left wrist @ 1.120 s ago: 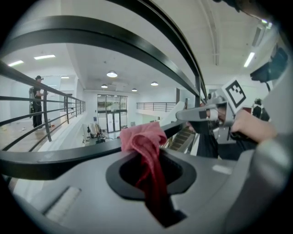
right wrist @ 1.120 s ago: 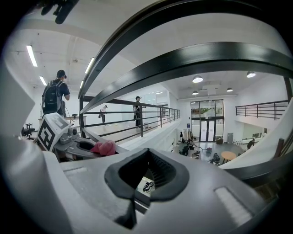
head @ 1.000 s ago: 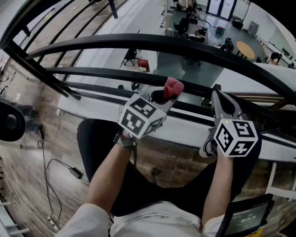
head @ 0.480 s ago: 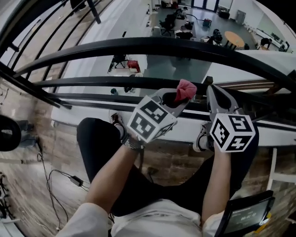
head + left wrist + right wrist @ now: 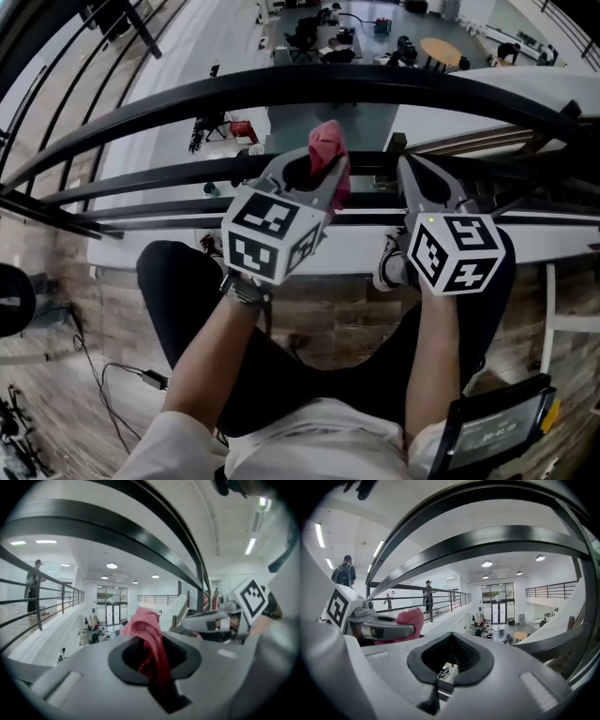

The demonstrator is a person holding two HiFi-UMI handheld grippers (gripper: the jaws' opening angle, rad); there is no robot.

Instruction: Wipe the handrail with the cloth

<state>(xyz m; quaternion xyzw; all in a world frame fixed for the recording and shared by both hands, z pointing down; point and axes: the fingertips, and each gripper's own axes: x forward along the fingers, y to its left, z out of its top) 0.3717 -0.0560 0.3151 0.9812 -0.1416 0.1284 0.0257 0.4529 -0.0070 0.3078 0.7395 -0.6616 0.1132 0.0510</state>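
Head view: the left gripper (image 5: pixel 323 167) lifts the red cloth (image 5: pixel 327 142) just under the black handrail (image 5: pixel 394 89), and the right gripper (image 5: pixel 412 178) is beside it. Left gripper view: the jaws clamp the cloth, with the handrail overhead. Right gripper view: the jaws are closed and empty.

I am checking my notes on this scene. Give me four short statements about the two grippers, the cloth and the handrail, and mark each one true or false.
1. The left gripper is shut on the cloth. True.
2. The cloth is blue. False: it is red.
3. The right gripper holds a second cloth. False: it is shut with nothing in it.
4. The handrail is dark, and it curves across in front of both grippers. True.
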